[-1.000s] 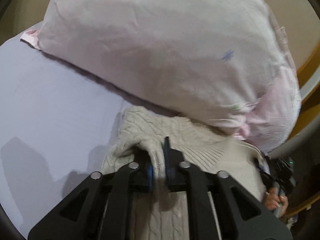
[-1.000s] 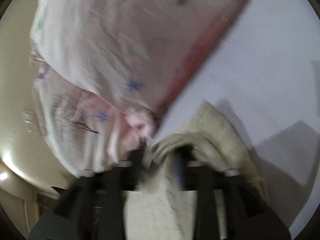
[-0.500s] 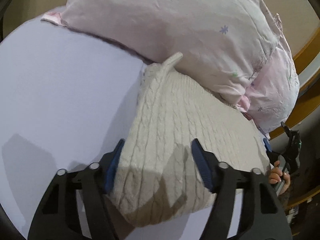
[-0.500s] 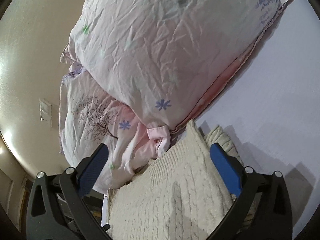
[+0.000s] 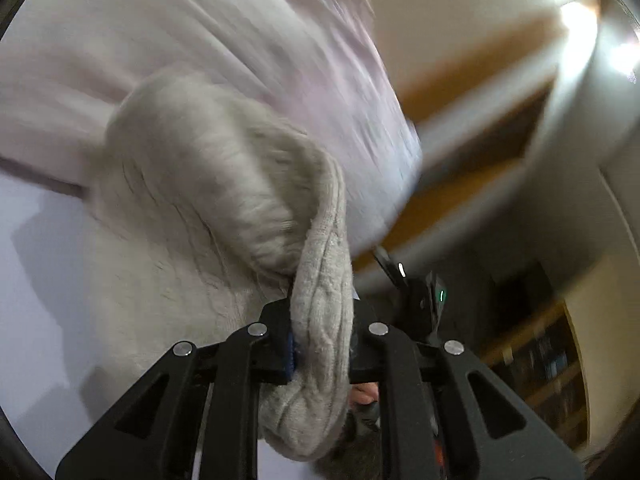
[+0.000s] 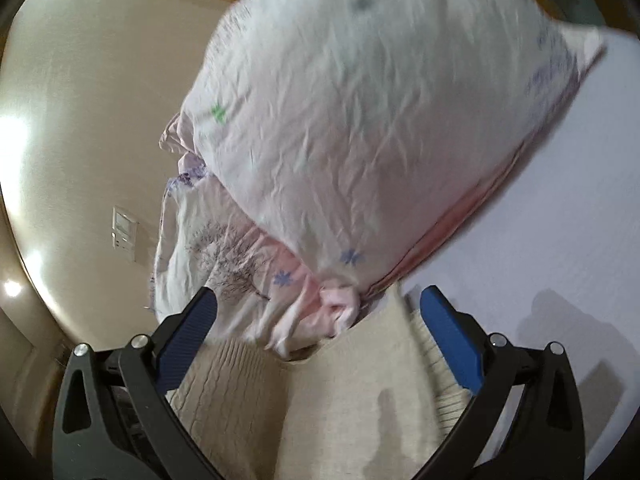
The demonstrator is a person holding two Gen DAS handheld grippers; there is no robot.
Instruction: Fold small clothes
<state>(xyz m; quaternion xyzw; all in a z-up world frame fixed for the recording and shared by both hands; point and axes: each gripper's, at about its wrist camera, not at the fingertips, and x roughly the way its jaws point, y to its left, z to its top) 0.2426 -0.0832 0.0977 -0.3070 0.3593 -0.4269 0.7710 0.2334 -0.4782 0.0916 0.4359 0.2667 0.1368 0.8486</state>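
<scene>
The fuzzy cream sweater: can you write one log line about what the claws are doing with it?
left claw: shut on cream cable-knit sweater | right claw: open over sweater | pink flowered pillow: behind sweater

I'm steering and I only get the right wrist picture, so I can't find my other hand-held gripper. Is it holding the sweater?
Observer: Yes. The left hand-held gripper is shut on a bunched edge of the sweater.
Child: Is the sweater flat over there?
Observer: No. From the left wrist it is humped up in a thick roll, in front of the pillow.
Child: Anything else near it?
Observer: Blurry shelves in the dim room to the right.
</scene>
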